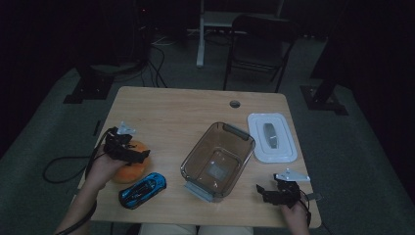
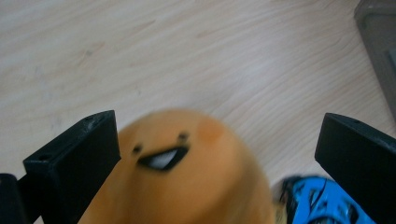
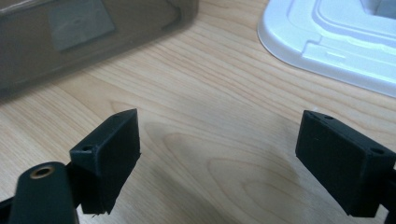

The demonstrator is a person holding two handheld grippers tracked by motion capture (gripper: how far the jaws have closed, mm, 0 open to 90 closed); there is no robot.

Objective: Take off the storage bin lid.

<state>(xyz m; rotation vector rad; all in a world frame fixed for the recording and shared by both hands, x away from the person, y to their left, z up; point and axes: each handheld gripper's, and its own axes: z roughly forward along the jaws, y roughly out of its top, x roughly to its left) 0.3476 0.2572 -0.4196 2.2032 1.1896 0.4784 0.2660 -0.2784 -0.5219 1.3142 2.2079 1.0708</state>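
Left gripper [image 2: 215, 158] jaws wide, straddling orange plush toy [image 2: 187, 182], not clamped. Blue toy car [image 1: 142, 189] at its 5 o'clock; closing askew could nudge it. Right gripper [image 3: 217, 158] open, empty.

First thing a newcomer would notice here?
The orange plush toy with a face, near the table's left edge, framed by the open left tool. Then the blue toy car beside it, and the clear tub mid-table with its white lid lying to its right.
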